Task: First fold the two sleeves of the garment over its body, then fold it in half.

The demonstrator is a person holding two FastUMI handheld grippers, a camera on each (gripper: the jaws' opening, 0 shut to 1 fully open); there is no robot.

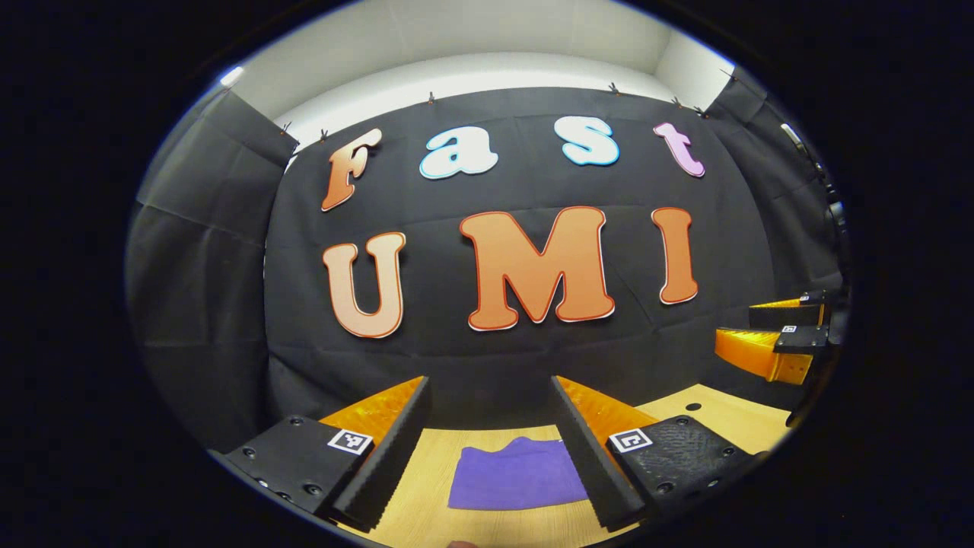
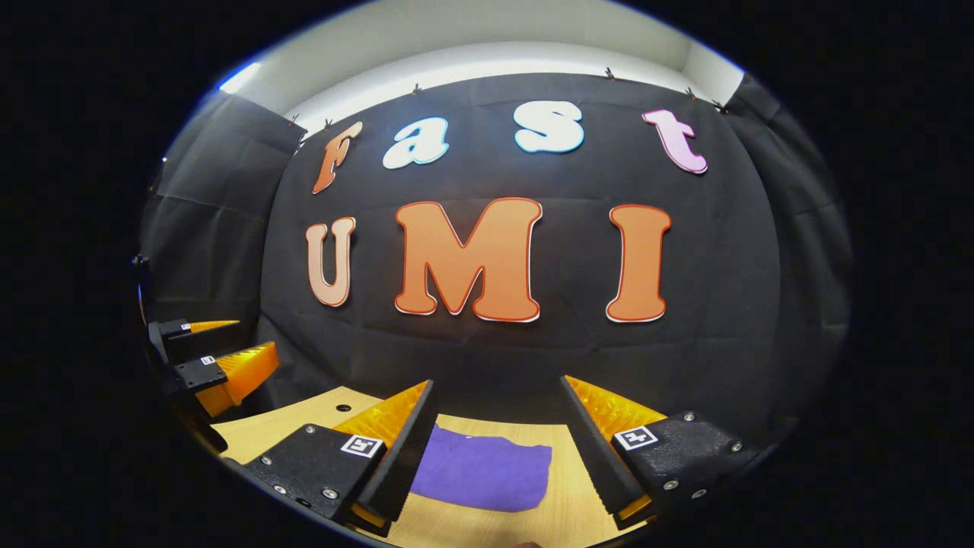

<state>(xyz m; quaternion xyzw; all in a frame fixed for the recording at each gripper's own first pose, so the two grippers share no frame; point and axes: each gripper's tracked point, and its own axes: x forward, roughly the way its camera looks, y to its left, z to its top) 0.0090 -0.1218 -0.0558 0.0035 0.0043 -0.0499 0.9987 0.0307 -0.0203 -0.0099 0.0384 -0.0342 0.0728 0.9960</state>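
Left gripper view: my left gripper (image 1: 491, 449) is held above the table (image 1: 723, 415), fingers spread wide, nothing between them. The garment (image 1: 517, 476) lies on the table straight ahead, framed in the gap between the two fingers. It's purple, a compact flat rectangle with a small bump on its far edge; no sleeves stick out, so it looks folded. It touches neither finger as far as I can tell; the fingers are above it, not on it. Right of the garment, near the view's right edge, my right gripper (image 1: 768, 331) is well apart from the cloth and higher; its two fingers are separated, empty. A small dark hole (image 1: 692, 406) in the table sits between the garment and that gripper.

Right gripper view: left of the garment (image 2: 483, 472), my left gripper (image 2: 221, 350) is raised off the table (image 2: 304, 415), fingers apart. A hole (image 2: 344, 408) shows in the wood between it and the garment. My right gripper (image 2: 498, 449) is wide open too, hovering above the table. The garment lies ahead, its left part hidden behind the left finger (image 2: 399, 449), its right edge stopping short of the right finger (image 2: 597, 449). Flat, rounded corners, holding nothing up.
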